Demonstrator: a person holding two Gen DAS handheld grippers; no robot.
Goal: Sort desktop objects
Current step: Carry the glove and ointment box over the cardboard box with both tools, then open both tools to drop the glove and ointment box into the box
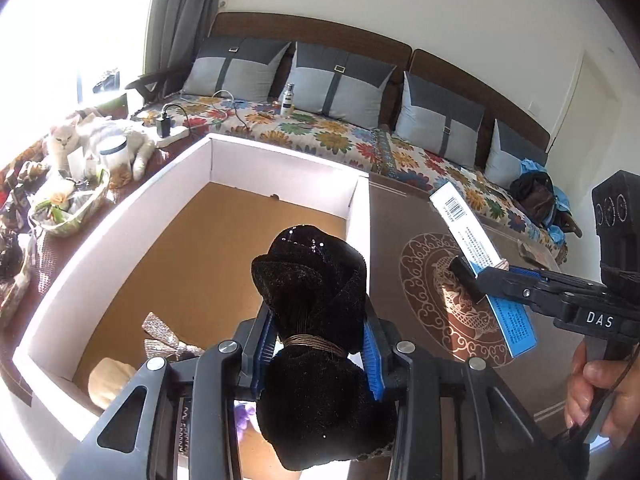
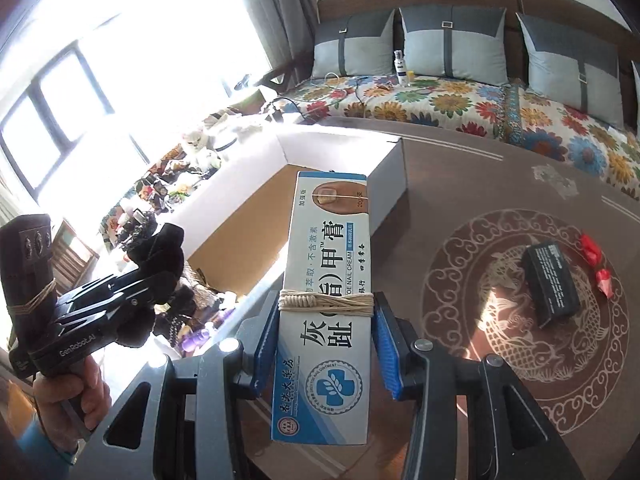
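Left tool: our left tool (image 1: 320, 344) is clenched on a black velvet bow (image 1: 316, 280), its blue pads pressing the wrapped waist of the bow.
Right tool: our right tool (image 2: 326, 344) grasps a blue-and-white nail cream box (image 2: 326, 300) across its width, near the tan rubber band (image 2: 326, 301) around it.
Where the bow is: held in the air above the near end of the open white box (image 1: 280, 158), clear of its brown floor.
Where the cream box is: held above the brown table (image 2: 460, 184), just right of the white box's right wall.
Already in the white box: a silver glitter bow (image 1: 162, 336) and a beige soft thing (image 1: 110, 378) at the near end.
Still out: a black carton (image 2: 552, 284) and red wrappers (image 2: 596, 260) lie on the table's fish medallion.
Step in hand: we judge both pieces are picked up and being carried for sorting.
Next move: likely we bring each over the white box, lower it past the walls and only then let go; the long cream box needs to go in lengthwise, clear of the rim.
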